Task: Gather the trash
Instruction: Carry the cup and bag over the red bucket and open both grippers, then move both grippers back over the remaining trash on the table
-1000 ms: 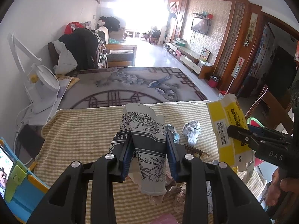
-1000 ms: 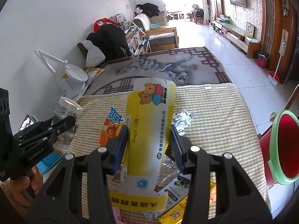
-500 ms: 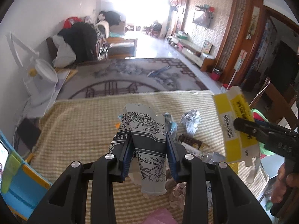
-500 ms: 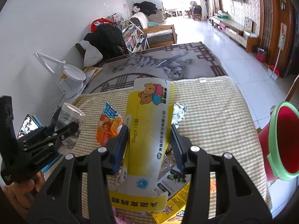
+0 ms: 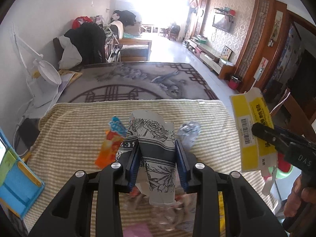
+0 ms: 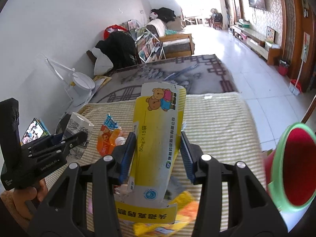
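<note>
Two hand-held grippers are hovering over a table draped in a yellow-and-white striped cloth, each carrying a piece of trash.

The left gripper is clenching a flattened paper cup printed with grey and black flowers. The cup's long axis is running along the fingers, toward twelve o'clock, with its torn rim pointing away from the camera. From the right wrist view, this cup is appearing at nine o'clock, well apart from the bin.

The right gripper is grasping a yellow and white medicine carton with cartoon bears, also lying lengthwise between the blue pads toward twelve o'clock. From the left wrist view, the same carton is showing at three o'clock.

A red waste bin with a green rim is sitting off the table edge at about three to four o'clock of the right gripper, its mouth tilted toward the camera. The right hand appears clearly nearer to it; the left would be crossing the whole table to reach it. The carton likely needs to swing rightward and tip end-first into the opening.

More litter is resting on the cloth: an orange snack wrapper at ten o'clock of the left gripper, crumpled foil at one o'clock, and blurred yellow wrappers beneath the carton.
</note>
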Motion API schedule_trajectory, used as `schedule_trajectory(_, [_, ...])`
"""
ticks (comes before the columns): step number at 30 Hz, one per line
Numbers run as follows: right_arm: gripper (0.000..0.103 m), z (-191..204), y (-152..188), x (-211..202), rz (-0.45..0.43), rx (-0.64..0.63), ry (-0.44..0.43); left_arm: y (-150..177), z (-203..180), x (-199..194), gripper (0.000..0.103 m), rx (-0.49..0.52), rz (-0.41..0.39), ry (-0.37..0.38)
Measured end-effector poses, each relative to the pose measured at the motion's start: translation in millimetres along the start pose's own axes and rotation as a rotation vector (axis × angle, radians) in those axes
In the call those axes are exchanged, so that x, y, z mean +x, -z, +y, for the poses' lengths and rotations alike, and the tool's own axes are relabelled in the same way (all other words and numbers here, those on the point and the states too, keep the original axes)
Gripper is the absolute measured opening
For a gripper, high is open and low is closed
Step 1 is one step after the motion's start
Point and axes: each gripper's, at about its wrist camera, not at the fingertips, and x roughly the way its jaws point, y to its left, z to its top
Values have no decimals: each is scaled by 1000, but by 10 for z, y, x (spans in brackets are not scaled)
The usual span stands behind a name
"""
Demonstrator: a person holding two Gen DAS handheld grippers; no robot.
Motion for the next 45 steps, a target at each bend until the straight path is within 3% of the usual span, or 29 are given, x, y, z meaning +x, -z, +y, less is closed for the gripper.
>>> schedule_trajectory(9, [44,-977,83,-251,35,62,15,177,-811,96,31,-26,43,13])
schedule_trajectory(17, [44,-1888,247,-608,26,169,107,193,-1612,182,31,69,73,62])
schedule_trajectory(23, [47,-2469,433,-834,5,273,238,89,-2217,258,31,150,80,181])
schedule_trajectory(25, [58,-2633,541,-829,12,320,282,124,-2419,358,31,161,120,240])
schedule_trajectory(28, [62,-2876,686,-870,31,396,309,195,-2720,485,31,204,158,276])
schedule_trajectory(33, [78,-3124,740,-1229,-48,429,376,248,-3118,713,31,223,240,410])
schedule_trajectory(39, [78,-3287,819,-1453,-76,459,421,295,-3564,973,32,273,308,477])
schedule_trajectory(41, [78,-3315,837,-1509,-80,459,432,292,-3673,1039,51,272,342,515])
schedule_trajectory(42, [78,-3322,842,-1517,-80,459,434,297,-3689,1045,67,262,339,519])
schedule_trajectory(45, [78,-3320,867,-1557,-80,455,439,307,-3688,993,68,236,311,527])
